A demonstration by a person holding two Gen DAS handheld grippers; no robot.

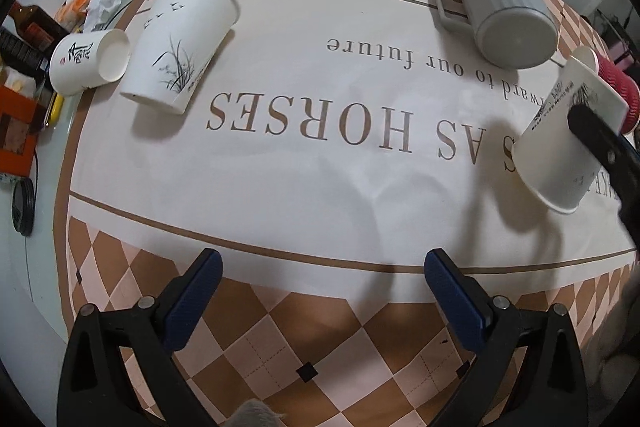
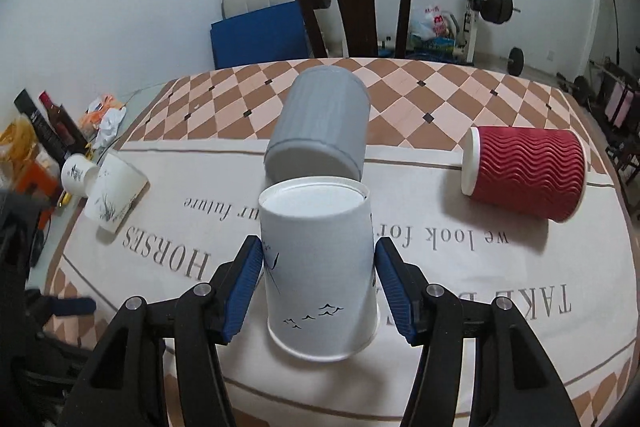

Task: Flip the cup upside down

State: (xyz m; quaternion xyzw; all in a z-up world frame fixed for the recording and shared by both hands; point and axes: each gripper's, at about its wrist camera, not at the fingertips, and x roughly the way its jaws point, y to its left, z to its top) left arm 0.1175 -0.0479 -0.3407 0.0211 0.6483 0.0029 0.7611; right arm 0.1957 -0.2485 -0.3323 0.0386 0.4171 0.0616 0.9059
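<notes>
My right gripper (image 2: 318, 267) is shut on a white paper cup (image 2: 320, 267) with black bird drawings. The cup is upside down, base up and rim near the cloth; I cannot tell whether the rim touches it. The same cup shows at the right edge of the left wrist view (image 1: 560, 143), with a dark finger (image 1: 596, 139) across it. My left gripper (image 1: 322, 287) is open and empty above the near part of the tablecloth (image 1: 320, 155).
A grey ribbed mug (image 2: 320, 131) is upside down behind the held cup. A red wavy cup (image 2: 524, 175) lies on its side at the right. Two white paper cups (image 1: 180, 43) (image 1: 90, 61) sit at the left. Clutter (image 2: 40, 147) lines the left table edge. A chair (image 2: 356, 3) stands behind.
</notes>
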